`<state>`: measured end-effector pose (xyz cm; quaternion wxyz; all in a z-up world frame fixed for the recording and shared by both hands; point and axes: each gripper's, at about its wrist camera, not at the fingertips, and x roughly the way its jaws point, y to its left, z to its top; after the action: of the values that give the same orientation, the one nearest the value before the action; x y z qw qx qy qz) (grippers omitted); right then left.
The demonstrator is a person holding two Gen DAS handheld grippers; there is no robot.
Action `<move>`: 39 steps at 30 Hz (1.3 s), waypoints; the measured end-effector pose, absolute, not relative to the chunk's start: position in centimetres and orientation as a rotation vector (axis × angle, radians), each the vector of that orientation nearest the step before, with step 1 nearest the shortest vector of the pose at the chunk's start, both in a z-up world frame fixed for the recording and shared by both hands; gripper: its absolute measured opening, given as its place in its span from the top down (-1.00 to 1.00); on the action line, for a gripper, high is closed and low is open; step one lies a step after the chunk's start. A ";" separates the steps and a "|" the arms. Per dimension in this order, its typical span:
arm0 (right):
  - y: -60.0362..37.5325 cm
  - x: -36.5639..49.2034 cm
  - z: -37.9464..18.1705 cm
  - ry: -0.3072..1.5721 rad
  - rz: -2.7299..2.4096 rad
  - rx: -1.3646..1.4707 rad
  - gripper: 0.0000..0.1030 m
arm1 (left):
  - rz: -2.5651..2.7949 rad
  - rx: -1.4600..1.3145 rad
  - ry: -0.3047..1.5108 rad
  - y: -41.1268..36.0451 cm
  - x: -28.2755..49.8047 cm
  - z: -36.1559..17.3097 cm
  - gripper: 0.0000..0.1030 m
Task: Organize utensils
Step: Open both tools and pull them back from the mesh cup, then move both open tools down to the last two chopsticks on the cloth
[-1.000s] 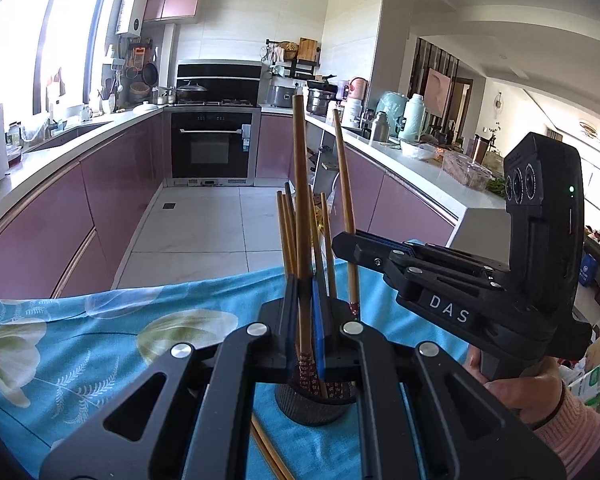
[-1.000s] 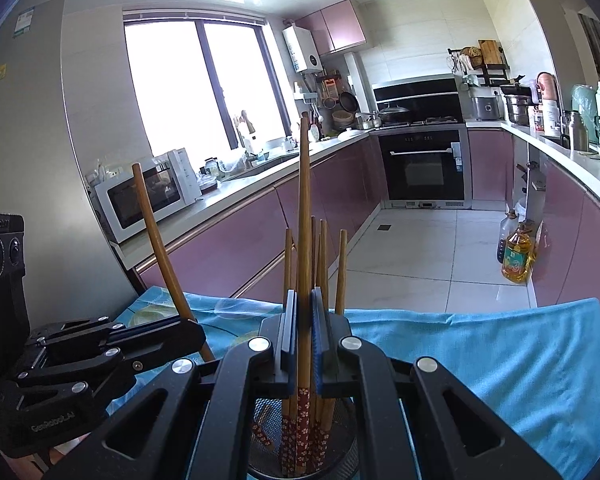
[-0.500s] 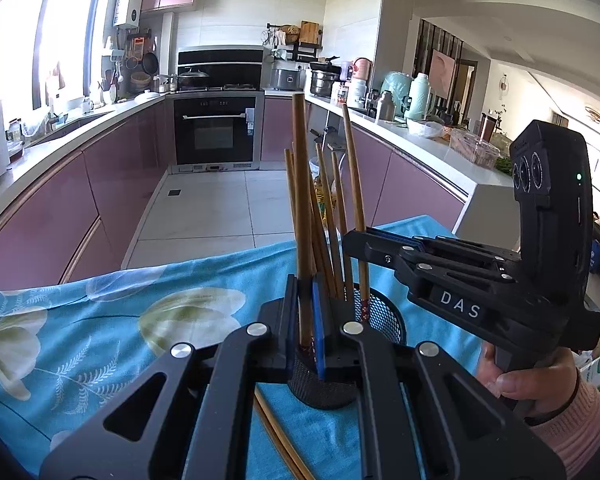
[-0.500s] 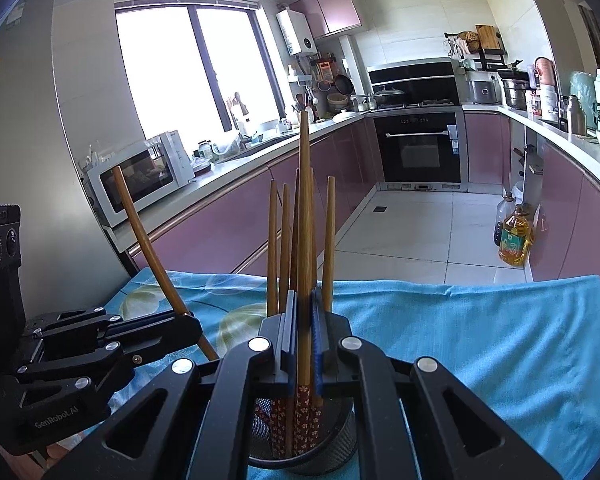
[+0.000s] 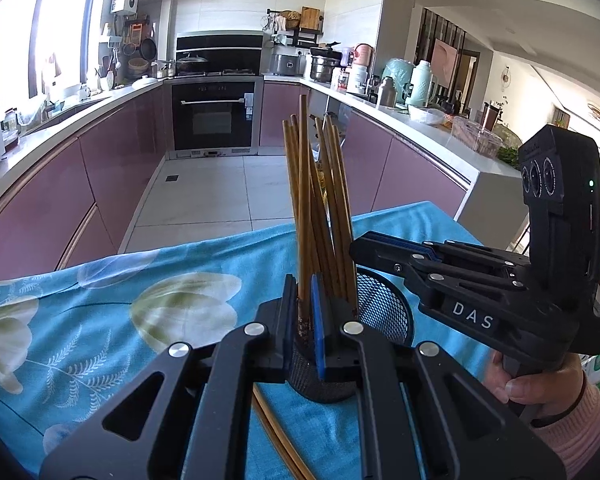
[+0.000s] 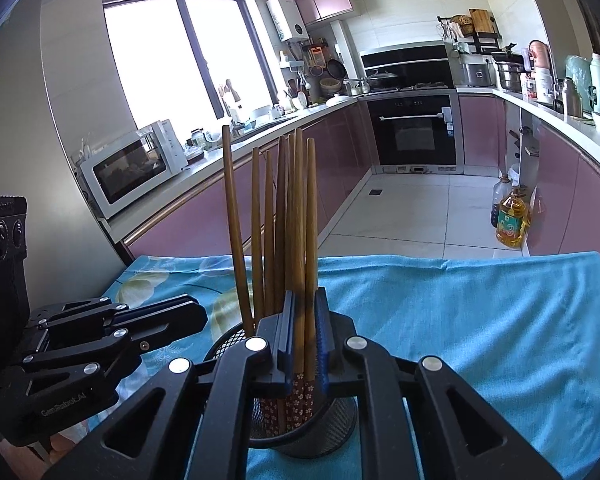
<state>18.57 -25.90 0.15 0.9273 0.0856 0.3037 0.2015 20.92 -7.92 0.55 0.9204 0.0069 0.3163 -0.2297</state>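
Both grippers have sunk since a second ago, and the sticks they carry now reach down into the black mesh holder (image 5: 384, 312), whose rim shows more fully than before.

The left gripper (image 5: 303, 280) tilts downward at the lower centre of its own view. Its fingers are narrow, clamped on a tall chopstick (image 5: 303, 184) that stands nearly upright with its patterned lower end between the pads.

The right gripper (image 6: 303, 296) tilts down in the same way. Its jaws are just easing open but stay narrow, and two of the chopsticks (image 6: 309, 240) stand between the blue pads. Which one the pads press on I cannot tell. In the left wrist view this gripper reaches in from the right, its tip beside the sticks, held by a hand (image 5: 536, 384) in a pink sleeve (image 5: 580, 432).

The holder stands on a blue cloth (image 5: 100, 320) with pale flowers, low in both views, with the rest of the sticks fanned upright inside it. Loose chopsticks (image 5: 276, 436) lie on the cloth under the left gripper.

Beyond is a kitchen with mauve cabinets and a tiled floor. A black oven (image 5: 214, 118) sits at the far end, a white microwave (image 6: 128, 168) at the left under a bright window (image 6: 160, 60), and an oil bottle (image 6: 510, 224) on the floor at the right.
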 end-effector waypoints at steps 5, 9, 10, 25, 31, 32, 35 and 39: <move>-26.0 17.6 0.5 0.611 0.419 0.173 0.63 | -0.469 -0.005 0.645 -7.4 20.5 0.5 0.79; -25.8 16.9 0.9 0.597 0.428 0.169 0.52 | -0.457 -0.018 0.636 -6.9 19.5 0.4 0.69; -25.8 16.6 1.0 0.592 0.431 0.168 0.48 | -0.452 -0.020 0.633 -6.8 19.2 0.4 0.65; -24.1 11.5 1.6 0.577 0.508 0.084 -0.15 | -0.327 -0.004 0.599 -4.1 14.0 -0.1 -0.33; -22.6 10.5 -1.2 0.666 0.545 0.060 -0.22 | -0.274 -0.022 0.615 -1.9 12.5 -1.2 -0.69; -22.3 10.4 -1.8 0.686 0.550 0.055 -0.22 | -0.261 -0.027 0.617 -1.6 12.4 -1.4 -0.73; -21.4 10.1 -3.1 0.731 0.564 0.036 -0.22 | -0.239 -0.038 0.631 -0.5 11.8 -2.1 -0.73; -19.5 9.4 -4.8 0.783 0.580 -0.016 -0.22 | -0.213 -0.035 0.651 0.4 11.1 -3.0 -0.72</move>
<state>9.37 -19.50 -4.81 0.8837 -0.0076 0.3760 0.2788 11.10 0.39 -3.04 0.9418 -0.0174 0.3190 -0.1043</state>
